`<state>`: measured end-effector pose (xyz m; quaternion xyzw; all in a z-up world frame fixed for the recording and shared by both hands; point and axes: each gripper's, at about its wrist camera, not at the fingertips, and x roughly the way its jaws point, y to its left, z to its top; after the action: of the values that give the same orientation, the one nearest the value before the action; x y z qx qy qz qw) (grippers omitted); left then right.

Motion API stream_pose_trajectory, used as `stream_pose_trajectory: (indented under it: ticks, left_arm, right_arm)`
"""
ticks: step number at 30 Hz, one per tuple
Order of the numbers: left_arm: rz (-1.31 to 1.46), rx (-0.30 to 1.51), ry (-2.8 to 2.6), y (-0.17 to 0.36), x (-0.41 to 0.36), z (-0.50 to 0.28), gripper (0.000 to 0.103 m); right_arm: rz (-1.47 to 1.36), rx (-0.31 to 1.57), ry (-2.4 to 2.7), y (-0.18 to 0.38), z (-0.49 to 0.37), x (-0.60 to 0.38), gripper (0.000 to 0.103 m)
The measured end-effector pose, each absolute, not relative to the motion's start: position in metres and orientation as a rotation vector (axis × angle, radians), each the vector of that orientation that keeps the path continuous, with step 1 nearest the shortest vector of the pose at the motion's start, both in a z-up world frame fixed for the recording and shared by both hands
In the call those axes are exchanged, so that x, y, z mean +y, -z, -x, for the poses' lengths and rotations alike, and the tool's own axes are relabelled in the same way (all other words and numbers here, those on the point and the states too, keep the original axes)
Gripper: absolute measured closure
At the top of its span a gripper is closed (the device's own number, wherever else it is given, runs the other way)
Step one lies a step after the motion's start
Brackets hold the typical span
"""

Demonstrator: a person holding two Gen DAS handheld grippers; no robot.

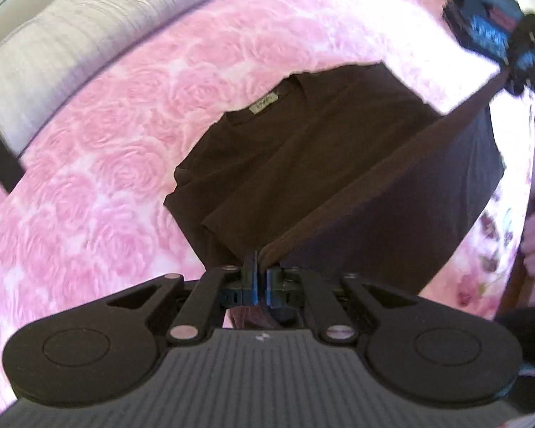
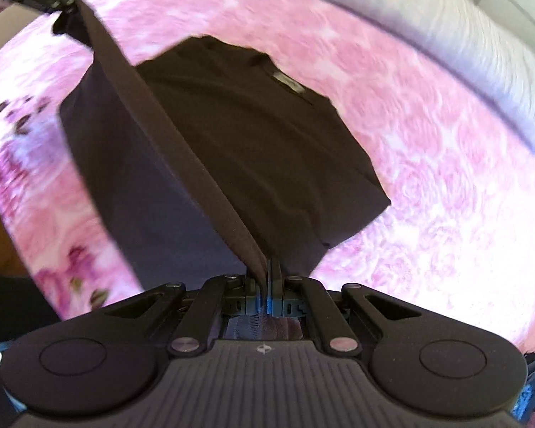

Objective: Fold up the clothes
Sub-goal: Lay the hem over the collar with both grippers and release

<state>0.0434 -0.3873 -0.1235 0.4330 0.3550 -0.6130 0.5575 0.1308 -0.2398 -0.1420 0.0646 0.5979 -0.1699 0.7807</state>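
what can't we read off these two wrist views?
- Neck label text on the brown T-shirt: too small, blurred, both views.
- Bedspread beneath the shirt's lifted hem: covered, both views.
- Left gripper and right gripper pads: buried in fabric.

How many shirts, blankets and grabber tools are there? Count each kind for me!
Shirts: 1, the dark brown shirt.
Blankets: 1, the pink rose blanket.
Grabber tools: 2, the left gripper and the right gripper, both clamped on the shirt's edge.
Total: 4
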Motion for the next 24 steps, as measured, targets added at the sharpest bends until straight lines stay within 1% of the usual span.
stream_pose_trajectory:
  ticks: [6, 10, 12, 17, 22, 24]
  left_arm:
    - [-1.026, 0.85, 1.475, 0.146, -0.432, -0.079, 0.1]
    - [-1.021, 0.869, 1.459, 0.156, -0.472, -0.11, 0.1]
    - [-1.017, 0.893, 1.431, 0.169, -0.494, -0.123, 0.1]
    - [-0.988, 0.978, 1.354, 0.212, -0.537, -0.147, 0.1]
    - [-0.969, 1.04, 1.285, 0.263, -0.554, -0.164, 0.099]
    - [-0.93, 1.067, 1.257, 0.277, -0.555, -0.171, 0.094]
  right_arm:
    - [-0.151, 1.325, 0.395, 0.154, -0.155, -0.283, 0.102]
    - [-0.157, 1.323, 0.383, 0.153, -0.172, -0.329, 0.103]
    - [-0.172, 1.318, 0.381, 0.159, -0.182, -0.357, 0.103]
    - [-0.208, 1.341, 0.336, 0.199, -0.183, -0.437, 0.103]
    - [-0.245, 1.345, 0.302, 0.249, -0.181, -0.5, 0.102]
    - [-0.286, 1.318, 0.325, 0.265, -0.178, -0.515, 0.101]
